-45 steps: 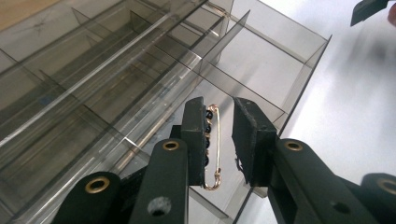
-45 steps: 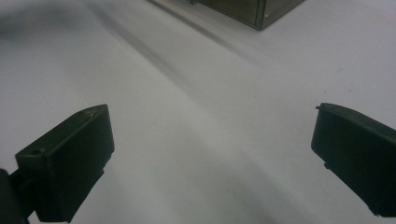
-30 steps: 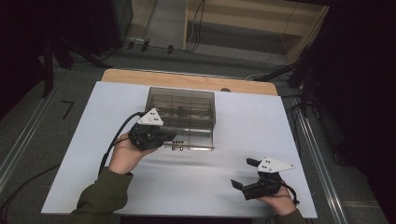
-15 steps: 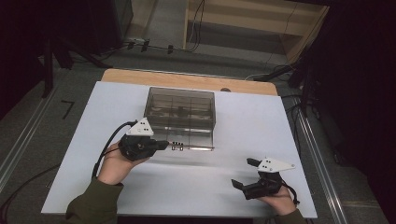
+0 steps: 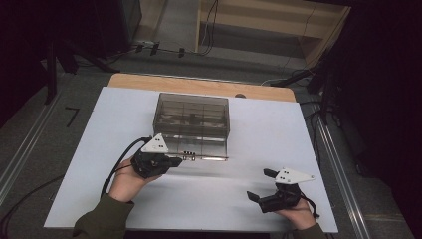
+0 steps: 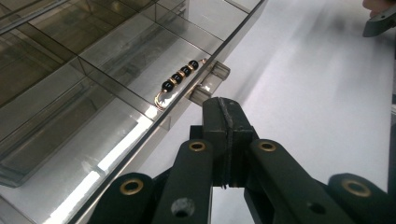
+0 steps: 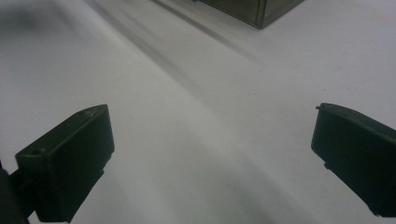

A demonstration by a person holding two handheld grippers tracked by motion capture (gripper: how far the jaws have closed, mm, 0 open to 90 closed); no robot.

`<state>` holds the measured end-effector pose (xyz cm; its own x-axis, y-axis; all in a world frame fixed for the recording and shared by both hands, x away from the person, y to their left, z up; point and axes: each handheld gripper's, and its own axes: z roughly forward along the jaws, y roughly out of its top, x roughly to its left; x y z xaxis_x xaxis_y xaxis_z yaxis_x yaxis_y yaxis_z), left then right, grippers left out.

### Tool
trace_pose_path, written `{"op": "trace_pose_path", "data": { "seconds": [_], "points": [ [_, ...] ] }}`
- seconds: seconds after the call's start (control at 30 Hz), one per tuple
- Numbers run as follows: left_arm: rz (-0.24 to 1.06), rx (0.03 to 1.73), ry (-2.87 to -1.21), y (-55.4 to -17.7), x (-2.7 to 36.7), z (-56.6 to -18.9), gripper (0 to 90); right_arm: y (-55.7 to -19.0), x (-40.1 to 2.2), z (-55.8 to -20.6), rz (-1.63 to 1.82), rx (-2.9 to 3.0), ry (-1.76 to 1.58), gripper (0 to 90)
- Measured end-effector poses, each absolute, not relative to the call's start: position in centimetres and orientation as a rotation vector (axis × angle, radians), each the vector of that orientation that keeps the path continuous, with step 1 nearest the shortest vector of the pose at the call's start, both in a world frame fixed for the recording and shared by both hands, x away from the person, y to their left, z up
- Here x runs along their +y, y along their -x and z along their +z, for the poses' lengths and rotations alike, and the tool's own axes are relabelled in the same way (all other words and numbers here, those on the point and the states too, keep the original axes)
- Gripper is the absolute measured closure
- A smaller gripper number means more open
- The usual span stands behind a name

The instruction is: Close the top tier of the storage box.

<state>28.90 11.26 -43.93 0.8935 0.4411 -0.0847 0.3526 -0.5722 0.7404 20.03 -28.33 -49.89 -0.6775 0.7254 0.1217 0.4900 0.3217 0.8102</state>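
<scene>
A smoky clear compartment box (image 5: pixel 193 114) stands mid-table with its lid (image 5: pixel 206 148) folded flat toward me. A short string of black and gold beads (image 6: pixel 180 78) (image 5: pixel 189 154) lies at the lid's front edge, beside a small latch tab (image 6: pixel 210 83). My left gripper (image 5: pixel 175 161) (image 6: pixel 229 106) is shut, nothing visible between its jaws. Its tip sits just short of the latch tab, pointing right along the lid's edge. My right gripper (image 5: pixel 260 184) (image 7: pixel 212 154) rests open on the table at the near right, with nothing between its fingers (image 7: pixel 70 158).
The white tabletop (image 5: pixel 234 199) spreads around the box, with a wooden strip (image 5: pixel 149 82) along the far edge. The left gripper's black cable (image 5: pixel 117 164) loops over the table at the left. Dark floor and cables lie beyond the table.
My left gripper has drawn back from over the lid toward me and a little left, sinking slightly, still shut. The right gripper and the box have not moved.
</scene>
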Motion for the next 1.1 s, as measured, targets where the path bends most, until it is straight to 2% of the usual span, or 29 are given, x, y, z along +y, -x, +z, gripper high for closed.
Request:
{"op": "trace_pose_path", "data": {
  "seconds": [1.1],
  "points": [
    [0.22, 0.577, -2.23, -29.53, 10.54, -44.94, 89.7, -20.01, -28.23, -49.88, 1.279, 2.331, -1.096, 0.0]
  ]
}}
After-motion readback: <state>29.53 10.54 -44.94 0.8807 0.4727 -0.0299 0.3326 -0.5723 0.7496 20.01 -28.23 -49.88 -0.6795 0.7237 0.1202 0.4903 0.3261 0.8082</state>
